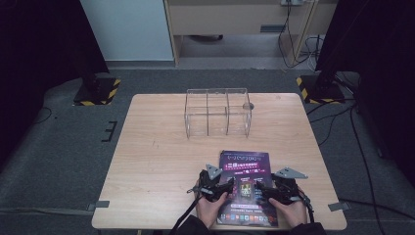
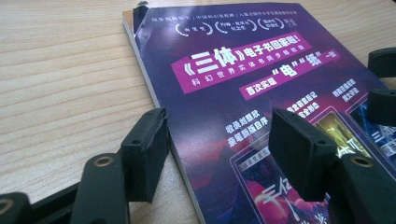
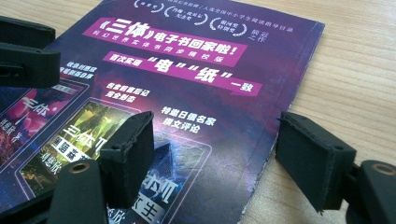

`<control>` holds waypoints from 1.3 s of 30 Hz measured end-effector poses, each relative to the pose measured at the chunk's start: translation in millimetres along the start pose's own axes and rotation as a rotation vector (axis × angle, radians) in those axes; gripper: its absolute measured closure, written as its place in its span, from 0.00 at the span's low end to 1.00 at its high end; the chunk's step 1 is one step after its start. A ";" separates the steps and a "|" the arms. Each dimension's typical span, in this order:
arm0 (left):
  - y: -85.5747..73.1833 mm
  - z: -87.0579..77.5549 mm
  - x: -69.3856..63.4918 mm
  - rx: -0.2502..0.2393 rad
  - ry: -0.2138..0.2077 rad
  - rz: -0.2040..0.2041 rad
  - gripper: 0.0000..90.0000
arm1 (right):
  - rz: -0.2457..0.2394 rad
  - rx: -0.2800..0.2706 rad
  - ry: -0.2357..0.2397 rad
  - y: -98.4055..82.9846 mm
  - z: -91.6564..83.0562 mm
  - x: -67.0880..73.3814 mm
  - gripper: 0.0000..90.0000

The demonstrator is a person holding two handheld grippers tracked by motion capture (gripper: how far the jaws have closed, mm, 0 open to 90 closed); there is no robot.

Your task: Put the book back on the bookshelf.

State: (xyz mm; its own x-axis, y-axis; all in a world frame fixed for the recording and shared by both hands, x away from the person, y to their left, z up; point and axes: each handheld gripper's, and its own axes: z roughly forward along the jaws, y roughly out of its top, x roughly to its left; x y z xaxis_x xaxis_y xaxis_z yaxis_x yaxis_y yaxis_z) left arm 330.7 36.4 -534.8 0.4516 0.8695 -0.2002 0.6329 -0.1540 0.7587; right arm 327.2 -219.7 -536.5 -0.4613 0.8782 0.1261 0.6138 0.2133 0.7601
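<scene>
While both hands rest at the near edge of the wooden table point(image 1: 156, 147), a purple magazine point(image 1: 246, 186) lies flat on it, close to the person, w/ its long side running away from them. Left gripper point(image 1: 221, 188) sits at the mag's left edge and right gripper point(image 1: 266, 192) at its right edge, each held low over the cover, approx. level w/ each other. Seen from the left gripper view, the left gripper point(image 2: 219, 140) has its jaws apart, straddling the mag's point(image 2: 243, 93) left edge: one jaw over bare wood, the other over the cover; pads aren't pressing on anything. Seen from the right gripper view, the right gripper point(image 3: 217, 144) is likewise spread, one jaw over the cover of the mag point(image 3: 196, 84), the other over wood just past its right edge, so nothing is clamped. Top left corner of the cover looks a bit torn or curled. Farther back, near the table's far side, stands a clear plastic box point(image 1: 218, 112) w/ dividers, well apart from the mag and both tools.
</scene>
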 end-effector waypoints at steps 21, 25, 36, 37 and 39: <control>-0.6 -18.1 8.9 -0.164 -0.176 -0.129 0.57 | 0.005 -0.003 -0.002 0.0 0.3 0.3 0.31; -0.5 -18.3 -3.8 -0.159 -0.211 -0.062 0.56 | 0.014 -0.003 0.012 -0.1 -0.3 -1.2 0.32; -0.8 -5.8 -0.6 -0.077 -0.193 0.004 0.47 | 0.018 -0.007 0.018 -0.1 -0.4 -2.1 0.32; 0.2 -5.1 -0.4 -0.073 -0.203 0.008 0.46 | 0.020 -0.006 0.018 -0.1 -0.4 -1.9 0.32; 0.3 -3.0 -0.3 -0.072 -0.218 0.008 0.45 | 0.018 -0.007 0.019 0.0 -0.4 -2.2 0.32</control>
State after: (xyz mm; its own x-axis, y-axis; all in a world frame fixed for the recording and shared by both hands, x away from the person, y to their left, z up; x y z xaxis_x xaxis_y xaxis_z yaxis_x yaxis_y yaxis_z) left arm 328.8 37.4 -532.7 0.5864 0.7452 -0.3173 0.5857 -0.1195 0.8017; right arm 327.9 -221.8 -536.6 -0.4619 0.8739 0.1517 0.6180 0.1944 0.7618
